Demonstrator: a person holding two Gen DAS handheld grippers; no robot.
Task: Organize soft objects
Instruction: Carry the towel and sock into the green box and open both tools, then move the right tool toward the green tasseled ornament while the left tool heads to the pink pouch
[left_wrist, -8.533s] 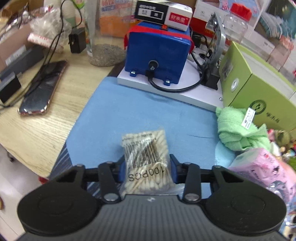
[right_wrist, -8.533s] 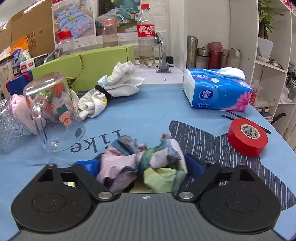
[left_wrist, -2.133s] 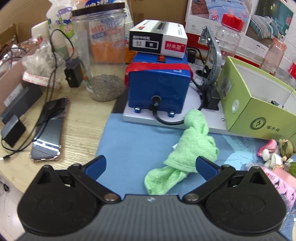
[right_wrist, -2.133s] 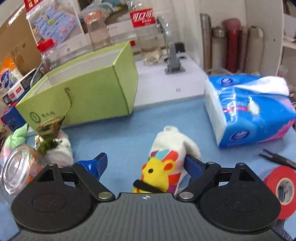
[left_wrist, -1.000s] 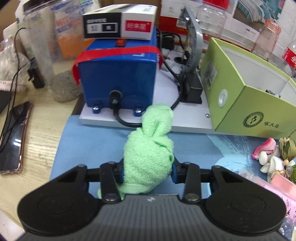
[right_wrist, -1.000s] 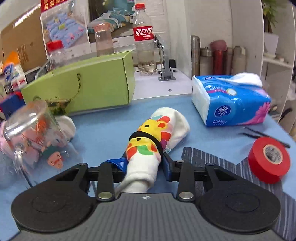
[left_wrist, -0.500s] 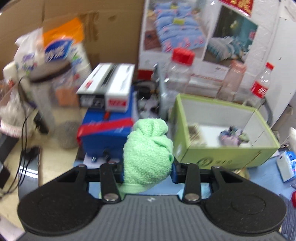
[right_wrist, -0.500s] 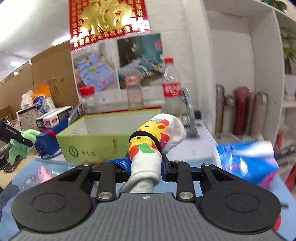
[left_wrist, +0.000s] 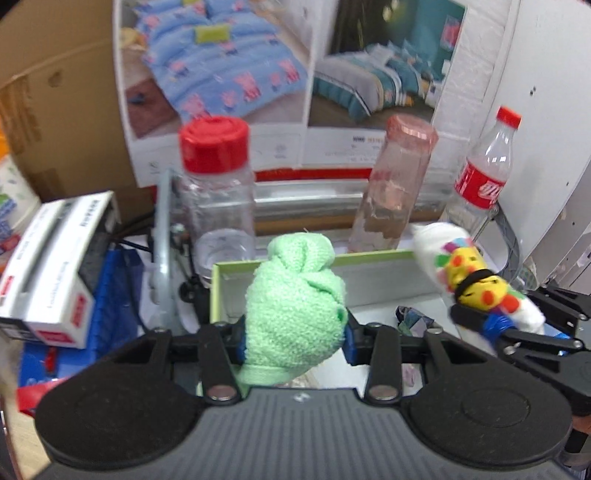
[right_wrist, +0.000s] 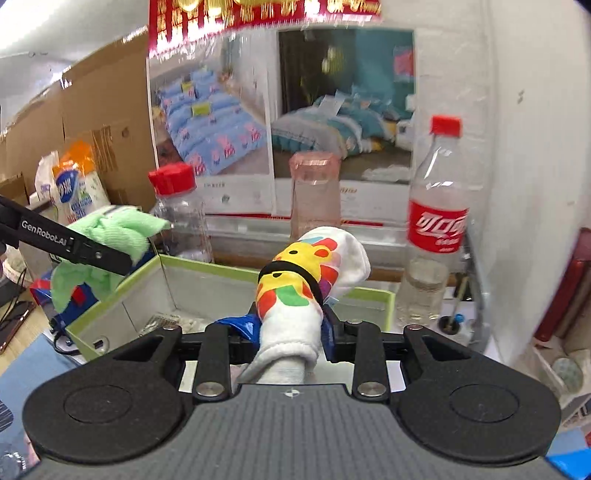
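while each hand-held gripper clamps mid-bundle, left (left_wrist: 293, 338) squashes soft green terry towel (left_wrist: 293, 310), right (right_wrist: 291, 334) limp white cartoon sock (right_wrist: 295, 299), above open green cardboard box (right_wrist: 122, 295).

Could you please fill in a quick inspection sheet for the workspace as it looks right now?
Surface: blue mat at lower left.
Job's things: green towel and white patterned sock, both held above the green box; the box already holds small items.
Clutter: three bottles behind the box; blue device with a white carton on top.
Grippers: left gripper shut on towel; right gripper shut on sock.
Cables: black cables beside blue device.
Surroundings: bedding posters, cardboard.
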